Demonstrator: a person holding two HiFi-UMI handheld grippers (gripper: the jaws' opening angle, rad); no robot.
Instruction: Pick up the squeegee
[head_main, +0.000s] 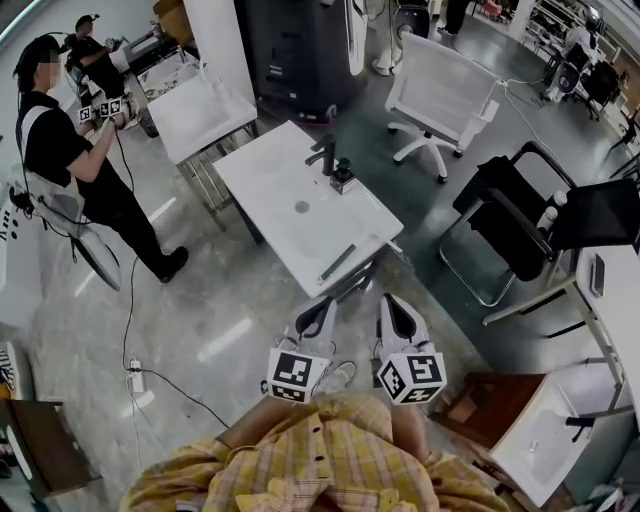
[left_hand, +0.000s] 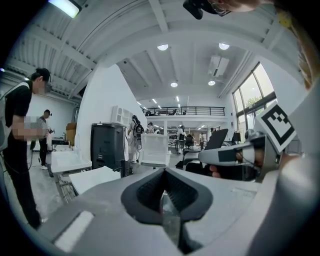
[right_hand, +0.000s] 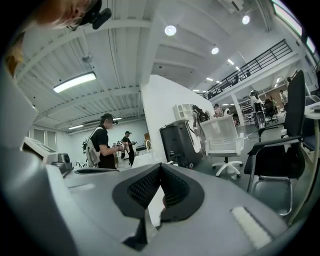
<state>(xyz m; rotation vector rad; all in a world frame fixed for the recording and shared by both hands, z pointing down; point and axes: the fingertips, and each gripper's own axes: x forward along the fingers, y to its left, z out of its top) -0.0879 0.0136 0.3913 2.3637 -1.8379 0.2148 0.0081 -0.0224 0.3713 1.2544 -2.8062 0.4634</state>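
The squeegee, a long grey bar, lies near the front edge of a white sink top, which also carries a black tap. Both grippers hover side by side over the floor just short of that edge, pointing at it. My left gripper is shut with nothing in it, and its jaws stand together in the left gripper view. My right gripper is likewise shut and empty. The squeegee shows in neither gripper view.
A person stands at the left holding grippers, with a cable and a power strip on the floor nearby. Another white table stands behind the sink top. A white office chair and a black chair stand to the right.
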